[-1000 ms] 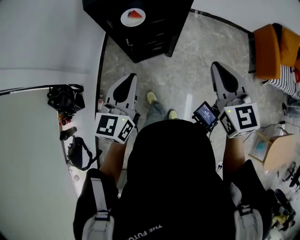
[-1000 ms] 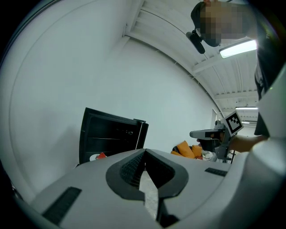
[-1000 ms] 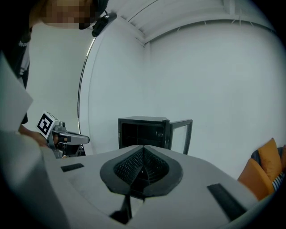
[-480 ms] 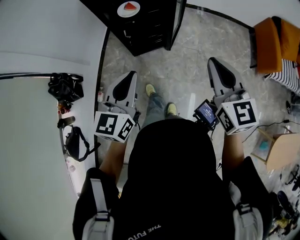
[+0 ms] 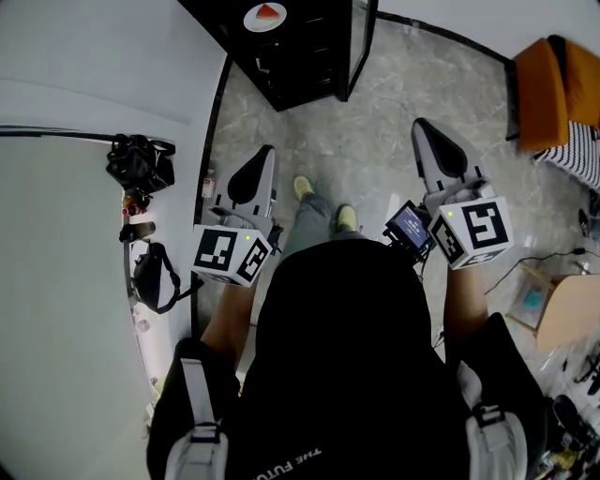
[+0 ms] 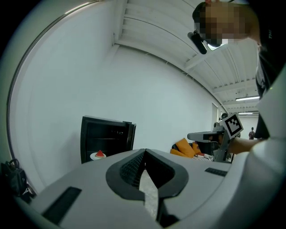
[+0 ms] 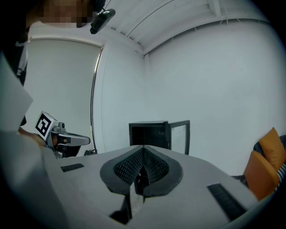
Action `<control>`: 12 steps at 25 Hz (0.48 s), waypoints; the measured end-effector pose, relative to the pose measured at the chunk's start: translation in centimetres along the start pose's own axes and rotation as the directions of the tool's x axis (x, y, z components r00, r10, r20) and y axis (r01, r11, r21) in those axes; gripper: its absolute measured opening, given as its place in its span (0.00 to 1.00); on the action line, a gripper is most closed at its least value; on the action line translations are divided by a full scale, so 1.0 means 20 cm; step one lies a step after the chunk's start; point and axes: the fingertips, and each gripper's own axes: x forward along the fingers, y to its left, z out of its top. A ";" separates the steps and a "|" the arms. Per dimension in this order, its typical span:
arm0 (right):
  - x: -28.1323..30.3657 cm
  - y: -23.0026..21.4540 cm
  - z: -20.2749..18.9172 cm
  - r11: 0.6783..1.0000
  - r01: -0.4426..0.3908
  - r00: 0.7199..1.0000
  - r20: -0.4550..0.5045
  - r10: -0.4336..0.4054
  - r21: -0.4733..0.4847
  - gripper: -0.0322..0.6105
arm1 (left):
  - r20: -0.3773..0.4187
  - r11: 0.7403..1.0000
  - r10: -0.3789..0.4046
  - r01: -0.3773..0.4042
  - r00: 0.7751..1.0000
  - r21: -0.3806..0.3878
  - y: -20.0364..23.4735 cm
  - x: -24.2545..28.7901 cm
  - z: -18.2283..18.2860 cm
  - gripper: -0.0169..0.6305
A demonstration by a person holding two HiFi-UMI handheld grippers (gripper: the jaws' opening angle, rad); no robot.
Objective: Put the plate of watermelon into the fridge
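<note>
A white plate with a red watermelon slice [image 5: 265,15] [image 6: 99,155] rests at the black fridge [image 5: 300,56] [image 6: 107,138] [image 7: 147,133], some way ahead of me. Whether it sits inside or on top I cannot tell. The fridge's glass door [image 5: 361,42] [image 7: 181,134] stands open. My left gripper [image 5: 264,150] [image 6: 145,150] is shut and empty, held level over the floor and aimed at the fridge. At the same height, my right gripper [image 5: 421,124] [image 7: 143,146] is also shut with nothing in it. Neither gripper is close to the plate.
A white wall runs along the left, with black bags [image 5: 141,167] [image 5: 155,281] at its foot. An orange chair [image 5: 548,94] and a cardboard box [image 5: 562,314] stand at the right. The person's shoes [image 5: 305,187] are on the grey marble floor [image 5: 375,141] between the grippers.
The fridge and plate have slid toward the top of the head view and look smaller. Both grippers stay shut and keep their places in front of the person.
</note>
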 end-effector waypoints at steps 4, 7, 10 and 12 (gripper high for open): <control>0.00 0.01 0.02 1.000 -0.001 1.000 0.002 0.001 0.003 0.06 | 0.001 1.000 -0.005 0.005 1.000 0.005 0.00 0.00 0.03 0.04; 0.02 0.03 0.02 1.000 -0.005 1.000 0.000 0.005 -0.003 0.06 | 0.002 1.000 -0.019 0.019 1.000 0.004 0.01 0.02 0.04 0.04; 0.05 0.06 0.03 1.000 0.005 1.000 -0.006 -0.005 -0.002 0.06 | 0.013 0.999 -0.032 0.032 0.999 0.013 0.04 0.02 0.06 0.04; 0.06 0.08 0.03 1.000 0.013 1.000 -0.009 -0.013 -0.002 0.06 | 0.018 0.999 -0.045 0.044 0.999 0.013 0.06 0.02 0.07 0.04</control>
